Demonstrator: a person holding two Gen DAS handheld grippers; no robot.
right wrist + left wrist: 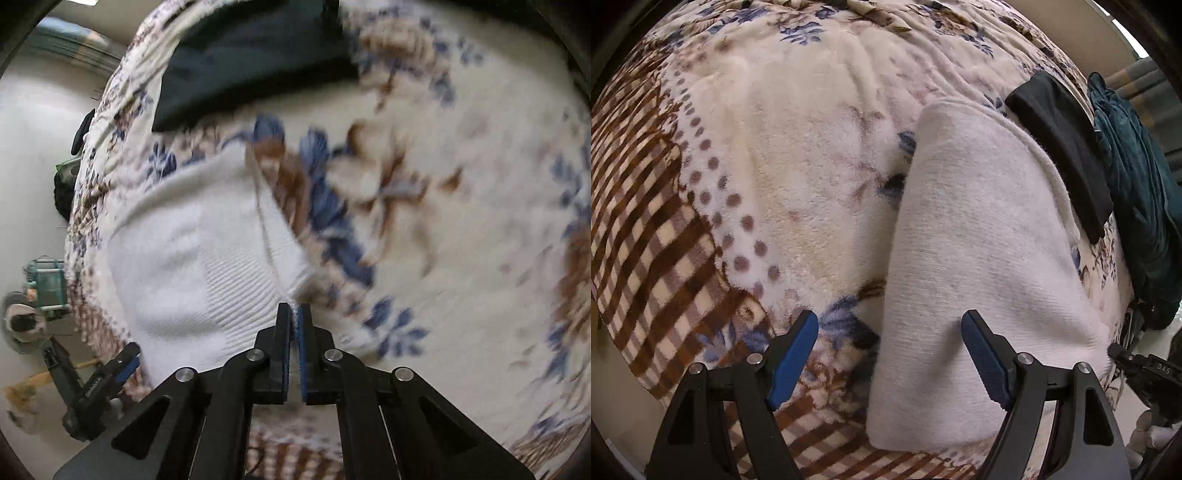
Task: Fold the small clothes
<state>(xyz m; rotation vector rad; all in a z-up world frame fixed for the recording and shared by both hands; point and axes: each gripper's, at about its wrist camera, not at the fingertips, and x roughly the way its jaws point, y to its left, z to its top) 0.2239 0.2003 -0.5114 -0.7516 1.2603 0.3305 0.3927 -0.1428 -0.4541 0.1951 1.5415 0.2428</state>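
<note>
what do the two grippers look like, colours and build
Both match: the left gripper and the right gripper have matte black linkage arms with triangular cut-outs, round silver pivot pins, and black fingers faced with ribbed blue pads. No sleeves or cables show.

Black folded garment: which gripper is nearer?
Right, probably. The right gripper, shut, hangs over the white garment corner facing the black folded garment. The left gripper, open, straddles the white garment's opposite edge, farther away.
</note>
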